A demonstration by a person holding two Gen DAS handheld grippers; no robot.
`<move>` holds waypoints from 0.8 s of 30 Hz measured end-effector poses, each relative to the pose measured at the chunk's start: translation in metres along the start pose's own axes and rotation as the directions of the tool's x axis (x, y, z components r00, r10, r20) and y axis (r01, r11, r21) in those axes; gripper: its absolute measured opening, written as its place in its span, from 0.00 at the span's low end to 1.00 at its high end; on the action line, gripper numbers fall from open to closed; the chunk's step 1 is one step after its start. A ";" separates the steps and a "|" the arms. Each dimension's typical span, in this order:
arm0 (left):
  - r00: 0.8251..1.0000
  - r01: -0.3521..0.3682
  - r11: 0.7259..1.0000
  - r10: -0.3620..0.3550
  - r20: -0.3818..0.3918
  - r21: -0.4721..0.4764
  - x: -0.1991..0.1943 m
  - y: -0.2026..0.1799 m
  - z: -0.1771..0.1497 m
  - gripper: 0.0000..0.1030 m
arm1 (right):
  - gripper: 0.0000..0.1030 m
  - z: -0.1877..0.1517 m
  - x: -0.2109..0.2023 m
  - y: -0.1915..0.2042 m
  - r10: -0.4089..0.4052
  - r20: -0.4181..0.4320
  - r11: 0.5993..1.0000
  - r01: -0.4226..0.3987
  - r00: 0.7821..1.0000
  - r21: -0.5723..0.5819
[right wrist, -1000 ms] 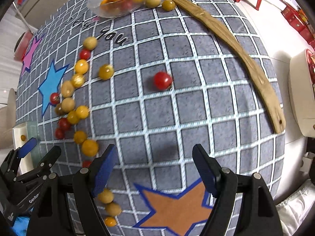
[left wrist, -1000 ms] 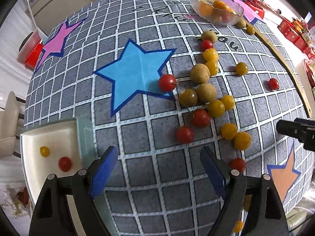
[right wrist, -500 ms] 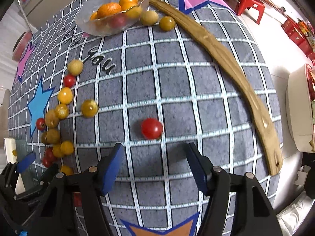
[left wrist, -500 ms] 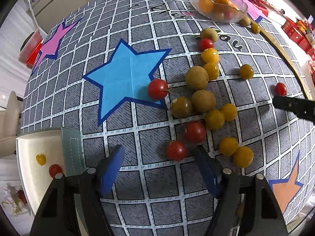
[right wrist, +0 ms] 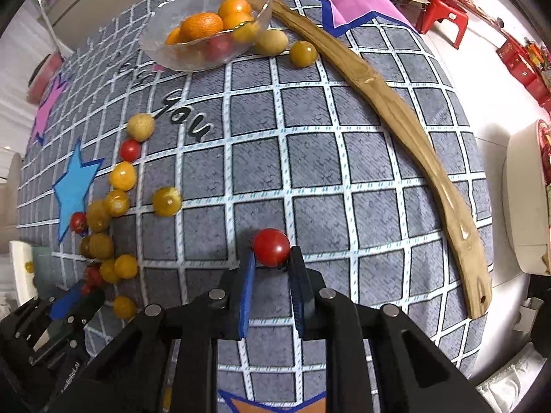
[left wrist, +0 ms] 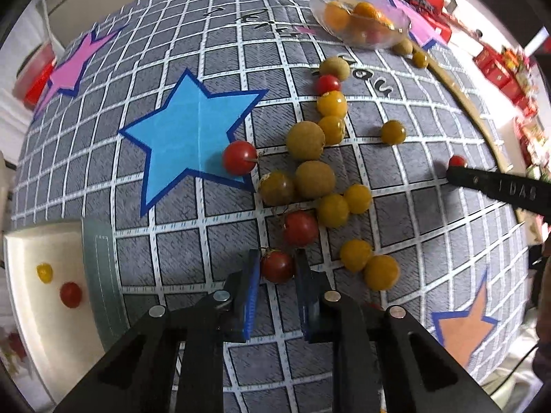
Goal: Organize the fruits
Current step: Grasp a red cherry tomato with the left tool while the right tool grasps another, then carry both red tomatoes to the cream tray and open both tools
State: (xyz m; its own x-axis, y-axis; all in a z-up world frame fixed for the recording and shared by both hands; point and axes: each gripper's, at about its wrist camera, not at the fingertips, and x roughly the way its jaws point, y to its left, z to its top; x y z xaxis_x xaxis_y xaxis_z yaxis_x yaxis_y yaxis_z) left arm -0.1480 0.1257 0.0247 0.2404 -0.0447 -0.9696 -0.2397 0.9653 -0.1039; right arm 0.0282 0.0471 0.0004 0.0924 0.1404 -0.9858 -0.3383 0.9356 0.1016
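With both grippers (left wrist: pixel 275 270) (right wrist: pixel 272 263) just closed, each pinching a tomato (left wrist: pixel 277 266) (right wrist: pixel 271 247) at the fingertips, we risk one squirting free on lifting.

Bright, even light, soft shadows, strong fisheye bending, blurred edges.

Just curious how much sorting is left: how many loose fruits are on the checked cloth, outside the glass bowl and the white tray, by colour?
Red tomatoes: 5, two of them gripped between jaws
Yellow or orange tomatoes: 8
Dark greenish-brown tomato: 1
Tan round fruits: 4
Total: 18, as seen from the left camera
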 end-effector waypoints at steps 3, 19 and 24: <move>1.000 0.025 1.000 -0.024 0.014 -0.018 -0.010 0.008 -0.003 0.20 | 0.20 -0.010 -0.012 -0.002 0.031 0.002 0.999 -0.031 1.000 -0.009; 0.998 0.047 0.998 -0.045 0.045 -0.045 -0.048 0.052 -0.036 0.20 | 0.21 -0.080 -0.044 0.030 0.115 -0.045 0.992 -0.117 0.992 -0.043; 0.997 0.047 0.996 -0.042 0.065 -0.077 -0.061 0.070 -0.047 0.20 | 0.21 -0.088 -0.052 0.051 0.117 -0.051 0.988 -0.121 0.992 -0.094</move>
State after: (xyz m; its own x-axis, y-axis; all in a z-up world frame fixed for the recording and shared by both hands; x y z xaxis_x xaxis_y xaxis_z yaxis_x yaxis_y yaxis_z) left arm -0.2241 0.1840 0.0658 0.3111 -0.0680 -0.9480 -0.3001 0.9394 -0.1659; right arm -0.0759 0.0588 0.0449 0.0047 0.2320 -0.9727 -0.4339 0.8769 0.2070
